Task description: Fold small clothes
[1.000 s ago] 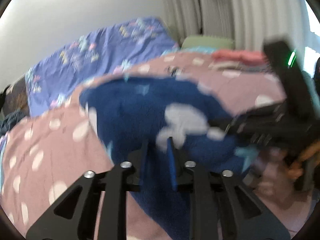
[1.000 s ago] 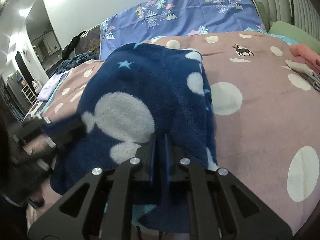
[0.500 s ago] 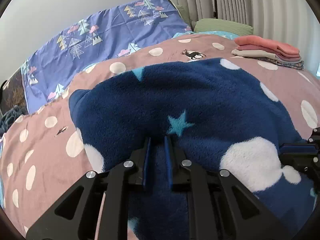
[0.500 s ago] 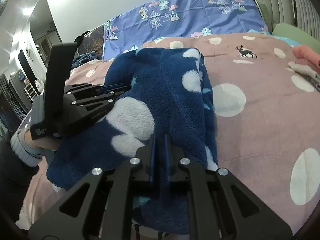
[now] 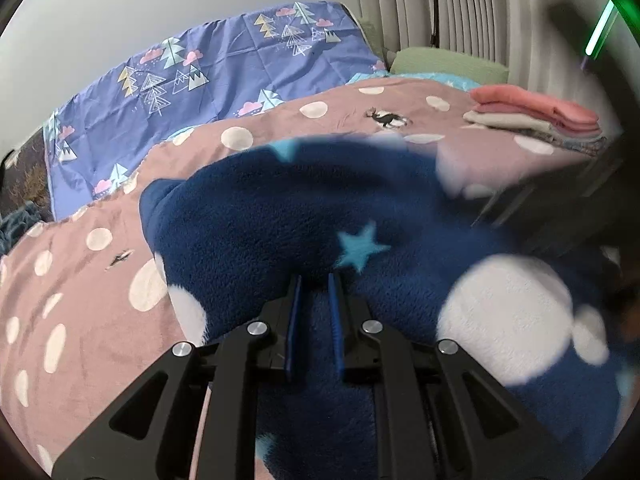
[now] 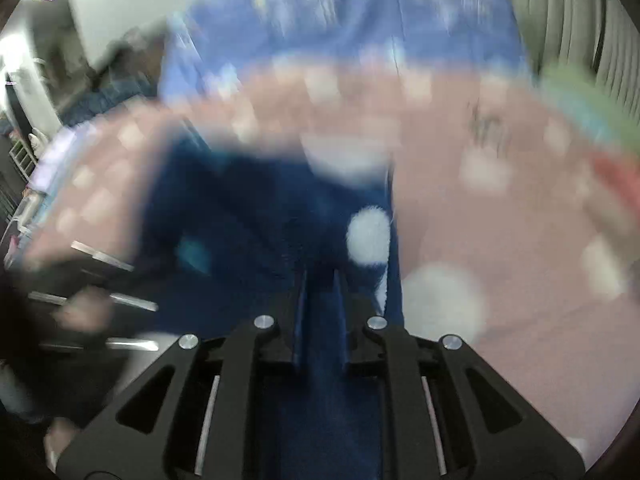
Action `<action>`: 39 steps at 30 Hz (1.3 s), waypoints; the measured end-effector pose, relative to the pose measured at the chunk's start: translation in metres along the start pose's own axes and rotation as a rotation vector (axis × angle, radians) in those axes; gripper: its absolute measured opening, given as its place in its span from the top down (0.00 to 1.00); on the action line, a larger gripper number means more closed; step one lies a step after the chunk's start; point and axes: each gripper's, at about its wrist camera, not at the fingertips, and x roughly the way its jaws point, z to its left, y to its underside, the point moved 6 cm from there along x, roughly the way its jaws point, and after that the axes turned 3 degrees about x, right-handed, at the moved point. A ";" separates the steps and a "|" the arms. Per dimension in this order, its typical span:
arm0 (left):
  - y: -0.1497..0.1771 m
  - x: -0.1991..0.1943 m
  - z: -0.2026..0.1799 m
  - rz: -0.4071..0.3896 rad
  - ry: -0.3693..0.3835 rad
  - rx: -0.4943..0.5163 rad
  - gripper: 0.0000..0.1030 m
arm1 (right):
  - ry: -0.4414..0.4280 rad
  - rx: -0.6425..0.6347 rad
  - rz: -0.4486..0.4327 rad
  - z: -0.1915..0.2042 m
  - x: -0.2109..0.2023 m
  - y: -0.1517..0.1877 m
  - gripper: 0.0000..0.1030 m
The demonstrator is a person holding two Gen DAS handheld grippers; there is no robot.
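A navy fleece garment [image 5: 304, 216] with white spots and a light blue star lies bunched on the pink spotted bedcover [image 5: 80, 280]. My left gripper [image 5: 314, 280] is shut on its near edge. In the blurred right wrist view my right gripper [image 6: 320, 276] is shut on the same navy fleece garment [image 6: 256, 220], which hangs between the fingers. The right gripper's dark body shows blurred at the right edge of the left wrist view [image 5: 576, 184]. The left gripper and hand show blurred at the left of the right wrist view [image 6: 92, 300].
A stack of folded clothes [image 5: 536, 116], pink on top, lies at the far right of the bed. A green pillow [image 5: 444, 64] sits by the curtain. A purple sheet with tree prints [image 5: 192, 92] covers the far side.
The right gripper has swung fast, lifting its part of the fleece; its view is now motion-blurred. The left gripper keeps its hold and has shifted little.
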 end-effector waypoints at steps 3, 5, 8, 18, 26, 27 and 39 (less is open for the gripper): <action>-0.002 -0.006 -0.001 -0.032 -0.004 0.001 0.86 | -0.059 0.077 -0.027 -0.007 -0.011 -0.001 0.89; -0.011 -0.016 0.004 -0.054 0.035 -0.031 0.84 | -0.001 -0.005 -0.050 0.002 -0.013 0.002 0.89; -0.037 -0.031 0.024 -0.124 0.015 -0.094 0.84 | 0.009 -0.007 -0.055 0.003 -0.013 0.003 0.89; -0.019 0.073 0.087 0.020 -0.108 -0.157 0.77 | -0.024 0.025 -0.080 -0.003 -0.009 0.003 0.89; -0.040 0.038 0.085 0.013 -0.102 -0.106 0.74 | -0.026 0.018 -0.105 -0.002 -0.014 0.006 0.89; -0.044 0.029 0.087 -0.001 -0.090 -0.121 0.72 | -0.030 0.024 -0.105 -0.004 -0.014 0.005 0.89; -0.010 0.047 0.095 0.105 -0.164 -0.129 0.62 | -0.014 0.015 -0.111 0.000 -0.013 0.006 0.89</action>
